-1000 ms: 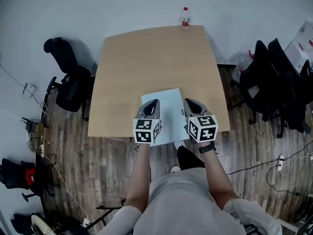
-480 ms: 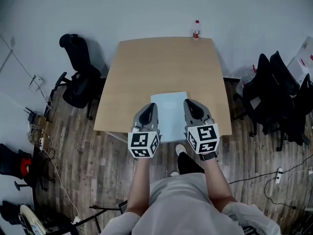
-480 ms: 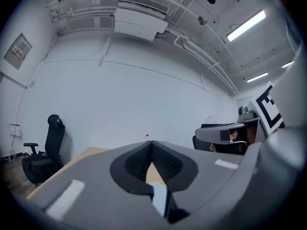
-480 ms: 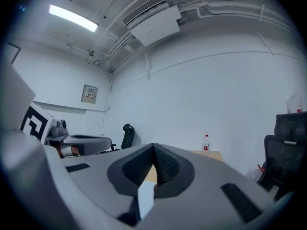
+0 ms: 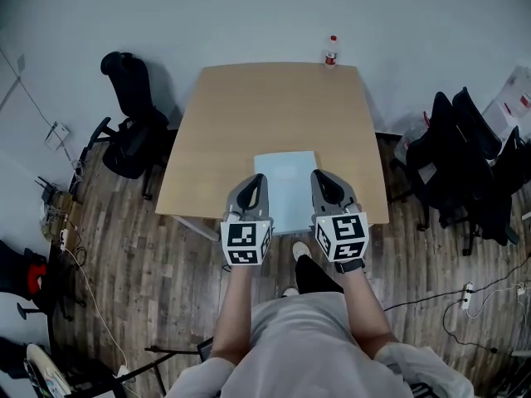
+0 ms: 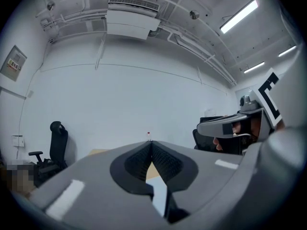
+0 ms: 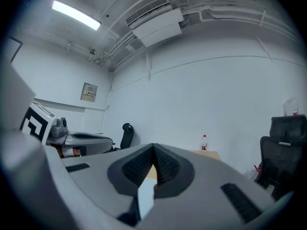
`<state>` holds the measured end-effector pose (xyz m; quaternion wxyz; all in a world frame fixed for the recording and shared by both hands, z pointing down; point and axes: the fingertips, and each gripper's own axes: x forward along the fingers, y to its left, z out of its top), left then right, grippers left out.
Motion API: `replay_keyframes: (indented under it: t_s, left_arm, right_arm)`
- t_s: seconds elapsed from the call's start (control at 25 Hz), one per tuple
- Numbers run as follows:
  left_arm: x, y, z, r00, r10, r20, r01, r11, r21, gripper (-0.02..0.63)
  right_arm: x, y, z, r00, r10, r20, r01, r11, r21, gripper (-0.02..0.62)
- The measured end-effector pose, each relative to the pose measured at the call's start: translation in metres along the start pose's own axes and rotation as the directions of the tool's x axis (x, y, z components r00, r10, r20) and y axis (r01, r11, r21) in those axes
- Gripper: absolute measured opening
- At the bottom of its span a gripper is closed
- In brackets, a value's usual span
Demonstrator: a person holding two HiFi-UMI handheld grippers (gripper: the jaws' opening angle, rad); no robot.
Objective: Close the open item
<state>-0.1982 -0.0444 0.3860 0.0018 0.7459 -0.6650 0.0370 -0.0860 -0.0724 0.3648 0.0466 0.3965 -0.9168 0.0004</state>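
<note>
Pale flat item [image 5: 286, 181] lies at the near edge of the table [image 5: 274, 98], between my two tools. I read it as thin and light, probably floppy like a paper cover, and likely to skate on the smooth top. I can't make out a hinge or fold. I'd pinch a free side edge and pin the other half.

Left gripper [image 5: 255, 181] and right gripper [image 5: 322, 178] both have jaws pressed together with nothing between them. They are held level, side by side, pointing forward, flanking the item. Contact with it is unclear. Bottle [image 5: 332, 50] stands at the far edge, well apart.
</note>
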Motion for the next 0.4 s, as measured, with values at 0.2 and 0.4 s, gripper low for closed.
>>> replay_keyframes:
  t_s: [0.2,0.4]
  left_arm:
    - [0.008,-0.008,-0.007,0.999,-0.038,0.007,0.038,0.999,-0.027,0.009]
    - [0.021,0.001,-0.011,0.999,-0.052,0.0,0.052,0.998,-0.034,0.009]
  right_arm:
    - [0.002,-0.003,-0.009,1.0,0.002,-0.021,-0.002,1.0,-0.012,0.011]
    - [0.015,-0.007,-0.017,0.999,-0.006,-0.037,0.006,1.0,-0.02,0.011]
